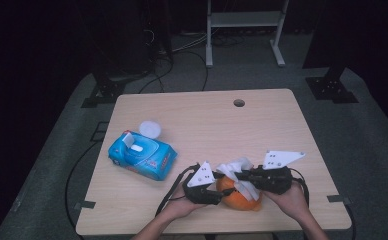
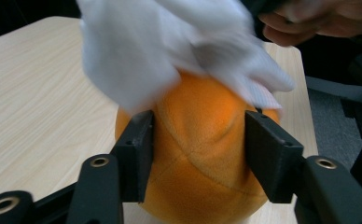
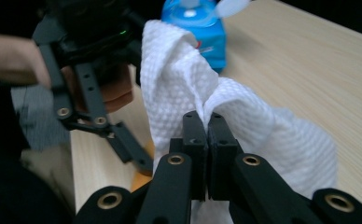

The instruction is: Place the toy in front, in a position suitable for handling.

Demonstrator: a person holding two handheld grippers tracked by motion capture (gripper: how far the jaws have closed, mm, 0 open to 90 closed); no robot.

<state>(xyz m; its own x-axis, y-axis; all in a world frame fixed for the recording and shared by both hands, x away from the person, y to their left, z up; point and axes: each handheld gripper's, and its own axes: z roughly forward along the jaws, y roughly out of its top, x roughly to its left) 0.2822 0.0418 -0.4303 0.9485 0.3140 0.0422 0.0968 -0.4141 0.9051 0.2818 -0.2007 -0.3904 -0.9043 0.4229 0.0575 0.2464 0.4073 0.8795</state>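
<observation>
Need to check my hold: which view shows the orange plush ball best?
The left gripper view: the orange plush ball sits between the jaws under the white wipe. The high view shows a small part; the right gripper view, a sliver.

Fuzzy orange plush ball point(image 2: 202, 154), dimpled white cloth wipe point(image 3: 179, 88), matt wooden table point(image 1: 207, 120).

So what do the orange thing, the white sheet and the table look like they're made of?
The orange ball looks like a plush toy: fuzzy matte fabric with stitched seams. The white wipe seems a non-woven cloth, judging by its dimpled embossed texture and soft folds; whether it is damp cannot be told. The table looks like light wood or wood-grain laminate, smooth and matte.
</observation>
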